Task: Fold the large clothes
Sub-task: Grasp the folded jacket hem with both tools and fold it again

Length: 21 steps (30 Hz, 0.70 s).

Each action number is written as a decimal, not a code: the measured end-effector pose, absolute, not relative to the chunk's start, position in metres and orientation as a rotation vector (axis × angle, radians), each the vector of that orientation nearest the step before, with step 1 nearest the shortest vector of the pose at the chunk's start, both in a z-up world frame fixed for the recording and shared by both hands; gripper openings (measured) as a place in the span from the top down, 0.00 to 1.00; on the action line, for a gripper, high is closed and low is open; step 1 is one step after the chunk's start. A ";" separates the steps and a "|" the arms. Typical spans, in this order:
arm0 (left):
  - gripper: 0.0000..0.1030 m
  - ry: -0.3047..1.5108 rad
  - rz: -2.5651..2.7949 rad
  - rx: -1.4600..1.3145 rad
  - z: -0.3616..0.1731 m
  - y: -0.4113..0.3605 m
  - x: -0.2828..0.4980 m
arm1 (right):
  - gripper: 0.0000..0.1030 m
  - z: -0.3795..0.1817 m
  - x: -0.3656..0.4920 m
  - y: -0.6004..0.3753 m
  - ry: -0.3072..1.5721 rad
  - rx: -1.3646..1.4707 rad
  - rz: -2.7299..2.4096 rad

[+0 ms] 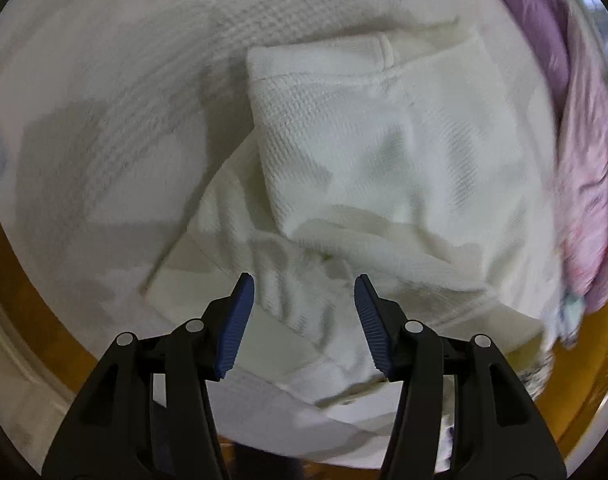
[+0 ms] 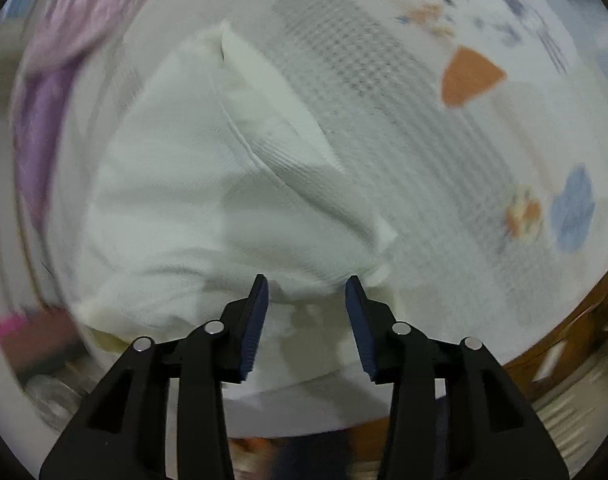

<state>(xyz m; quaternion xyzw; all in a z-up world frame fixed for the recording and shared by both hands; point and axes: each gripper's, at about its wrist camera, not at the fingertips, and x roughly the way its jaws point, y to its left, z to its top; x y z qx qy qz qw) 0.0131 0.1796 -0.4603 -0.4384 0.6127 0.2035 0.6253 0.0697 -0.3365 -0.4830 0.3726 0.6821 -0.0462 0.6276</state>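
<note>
1. a pale patterned cloth [image 2: 443, 184] covers the surface and fills most of both views; in the right wrist view it shows orange and blue shapes at its far right side, and a brown wooden edge [image 2: 575, 320] shows beyond its lower right border.
2. a cream waffle-knit garment [image 1: 383, 152] lies on that cloth, partly folded into a thick block. in the left wrist view its long axis runs from near the camera away toward the top of the picture, with a straight folded edge on its left and a ribbed band [image 1: 387, 54] at the far end.
3. looser folds of the same garment bunch at its near end, just ahead of both sets of fingers.
4. a pile of purple and pink clothes [image 1: 575, 128] sits against the garment's right side in the left wrist view, blurred.
5. the left gripper [image 1: 304, 292] hovers above the bunched near end, jaws apart, nothing between them.
6. the right gripper [image 2: 307, 290] hangs over the same near edge, jaws likewise apart and empty.
</note>
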 end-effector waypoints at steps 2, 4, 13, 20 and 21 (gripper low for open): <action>0.48 1.352 0.452 -1.059 -0.454 0.176 0.011 | 0.49 -0.483 0.065 -0.340 1.522 1.009 -0.125; 0.48 1.289 0.441 -1.106 -0.447 0.171 0.013 | 0.43 -0.484 0.066 -0.338 1.503 1.126 -0.135; 0.42 1.372 0.481 -1.131 -0.475 0.129 0.067 | 0.40 -0.510 0.078 -0.314 1.490 1.305 -0.309; 0.39 1.252 0.462 -1.172 -0.468 0.128 0.073 | 0.40 -0.528 0.076 -0.316 1.451 1.450 -0.385; 0.38 1.180 0.440 -1.188 -0.460 0.125 0.078 | 0.39 -0.528 0.074 -0.317 1.443 1.467 -0.386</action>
